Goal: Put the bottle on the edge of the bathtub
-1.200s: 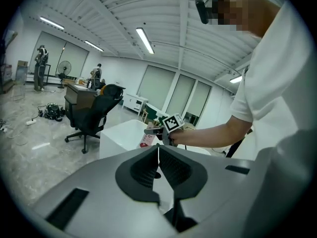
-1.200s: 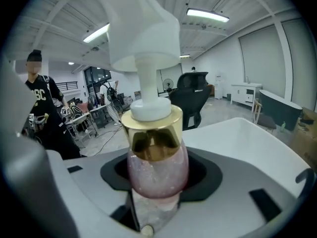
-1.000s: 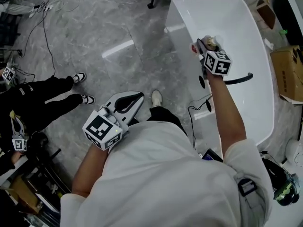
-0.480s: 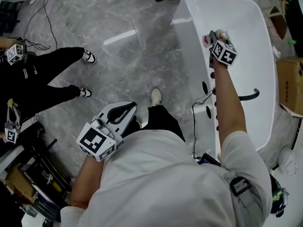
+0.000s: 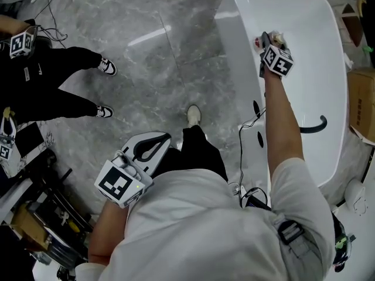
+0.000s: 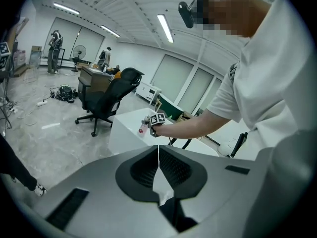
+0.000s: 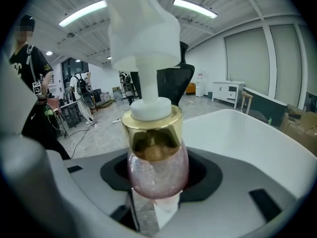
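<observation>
A pink glittery pump bottle (image 7: 157, 170) with a gold collar and white pump head sits clamped in my right gripper (image 7: 156, 202). In the head view that right gripper (image 5: 268, 44) holds the bottle (image 5: 258, 42) over the near rim of the white bathtub (image 5: 237, 51), at the tub's far end. My left gripper (image 5: 153, 147) hangs low by the person's left hip, well away from the tub, its jaws closed together with nothing between them. From the left gripper view the left gripper (image 6: 158, 170) points toward the bathtub (image 6: 124, 128) and the small bottle (image 6: 143, 128) in the distance.
A black curved faucet (image 5: 312, 126) rises from the tub's right side. Cardboard boxes (image 5: 361, 92) stand to the right of the tub. Another person in black trousers (image 5: 53, 92) stands at the left. Cables (image 5: 47, 10) trail over the grey marble floor. A black office chair (image 6: 106, 100) stands beyond the tub.
My right gripper has carried the bottle farther along the tub rim, away from the person. The left gripper has stayed by the hip. The person at the left has shifted.
</observation>
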{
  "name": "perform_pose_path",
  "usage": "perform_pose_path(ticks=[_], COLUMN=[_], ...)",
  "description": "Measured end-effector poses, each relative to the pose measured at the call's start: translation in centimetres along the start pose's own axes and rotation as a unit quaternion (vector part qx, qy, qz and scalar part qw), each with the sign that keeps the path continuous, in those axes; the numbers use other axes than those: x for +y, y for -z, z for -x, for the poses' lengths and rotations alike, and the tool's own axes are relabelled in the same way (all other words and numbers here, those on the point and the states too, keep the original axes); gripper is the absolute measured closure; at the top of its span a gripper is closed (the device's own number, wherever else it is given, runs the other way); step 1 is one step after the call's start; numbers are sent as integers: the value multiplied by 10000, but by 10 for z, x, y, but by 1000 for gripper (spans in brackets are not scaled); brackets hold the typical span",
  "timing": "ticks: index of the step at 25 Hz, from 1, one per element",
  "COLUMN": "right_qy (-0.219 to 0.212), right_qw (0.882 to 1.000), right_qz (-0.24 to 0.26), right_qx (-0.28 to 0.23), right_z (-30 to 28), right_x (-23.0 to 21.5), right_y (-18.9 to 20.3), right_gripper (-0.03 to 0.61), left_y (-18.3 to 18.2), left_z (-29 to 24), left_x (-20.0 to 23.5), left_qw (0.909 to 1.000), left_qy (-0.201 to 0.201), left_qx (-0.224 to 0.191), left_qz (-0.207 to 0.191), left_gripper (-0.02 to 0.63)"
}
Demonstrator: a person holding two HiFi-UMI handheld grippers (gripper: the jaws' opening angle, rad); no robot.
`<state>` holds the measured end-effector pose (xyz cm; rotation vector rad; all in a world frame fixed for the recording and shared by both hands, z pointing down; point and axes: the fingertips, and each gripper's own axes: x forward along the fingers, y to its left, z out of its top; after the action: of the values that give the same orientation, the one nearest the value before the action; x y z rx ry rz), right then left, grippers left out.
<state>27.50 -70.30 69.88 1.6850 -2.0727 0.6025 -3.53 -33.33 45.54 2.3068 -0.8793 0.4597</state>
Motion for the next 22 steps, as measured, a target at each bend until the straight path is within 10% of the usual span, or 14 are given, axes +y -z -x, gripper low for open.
perform_pose_path(ticks=[22], right_qy=[-25], right_qw=[9994], right_qz=[326], right_qx=[72], right_z=[-10], right_x=[3], right_y=[28], right_gripper=[278], left_y=[4], left_z=[-11], left_x=[2], left_qw=[10000], left_qy=[40], left_qx=[13], left_qz=[58], left_gripper=[592])
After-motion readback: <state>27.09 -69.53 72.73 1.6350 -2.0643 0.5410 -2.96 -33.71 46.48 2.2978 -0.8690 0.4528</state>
